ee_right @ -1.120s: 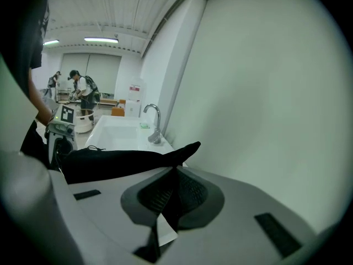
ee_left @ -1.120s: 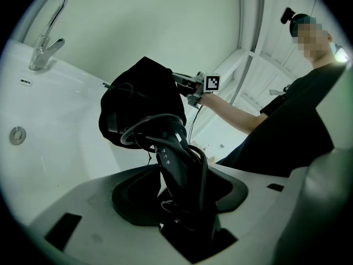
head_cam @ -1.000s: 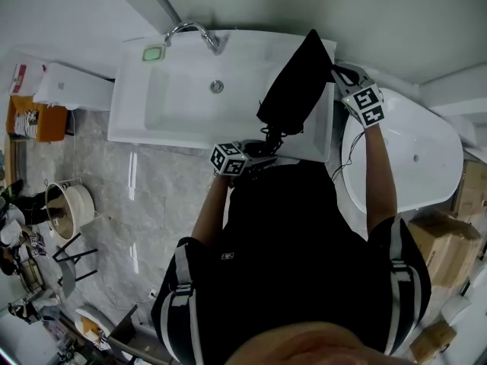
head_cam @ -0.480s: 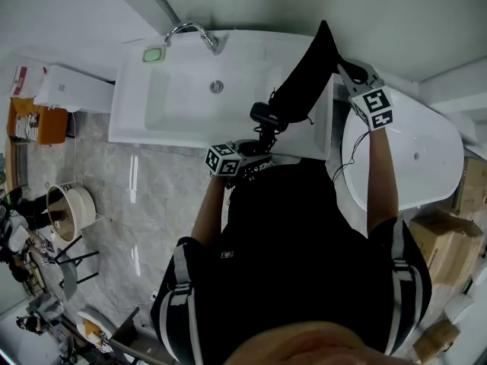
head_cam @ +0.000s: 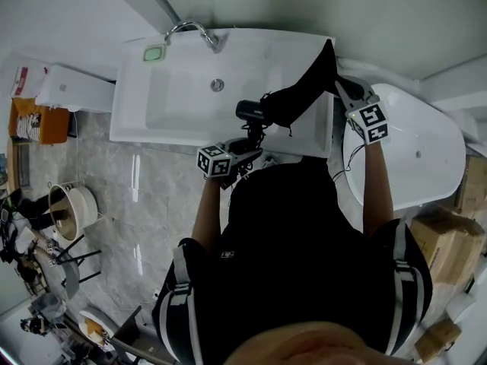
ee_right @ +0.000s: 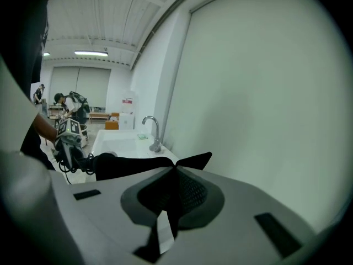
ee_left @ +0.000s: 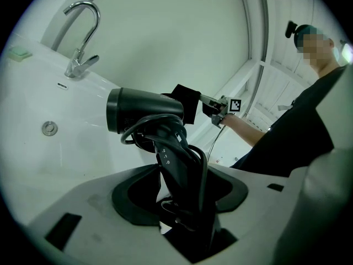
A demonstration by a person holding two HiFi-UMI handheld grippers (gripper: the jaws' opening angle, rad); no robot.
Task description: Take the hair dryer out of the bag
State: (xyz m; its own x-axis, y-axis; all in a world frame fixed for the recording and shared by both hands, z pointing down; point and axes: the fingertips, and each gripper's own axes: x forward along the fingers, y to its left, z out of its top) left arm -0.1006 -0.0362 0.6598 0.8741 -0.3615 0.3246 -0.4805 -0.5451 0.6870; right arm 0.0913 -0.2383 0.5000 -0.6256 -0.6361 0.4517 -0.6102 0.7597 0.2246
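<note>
A black hair dryer (head_cam: 248, 112) hangs over the right end of the white sink counter, its barrel clear of the black bag (head_cam: 306, 91). In the left gripper view its barrel (ee_left: 144, 110) points left and its handle, with the cord looped round it, stands between the jaws. My left gripper (head_cam: 245, 144) (ee_left: 179, 203) is shut on that handle. My right gripper (head_cam: 340, 84) (ee_right: 168, 203) is shut on a fold of the bag (ee_right: 144, 167), holding it up by its far end. The bag's mouth faces the dryer (ee_right: 105, 161).
A white sink basin (head_cam: 179, 97) with a chrome faucet (head_cam: 190, 30) and a green soap dish (head_cam: 154, 53) lies to the left. A white oval tub (head_cam: 422, 154) stands on the right, with cardboard boxes (head_cam: 441, 238) beside it. The wall runs behind the counter.
My left gripper has drawn the dryer leftward and its barrel has come out of the bag. The bag, held by my right gripper, has stretched long and narrow.
</note>
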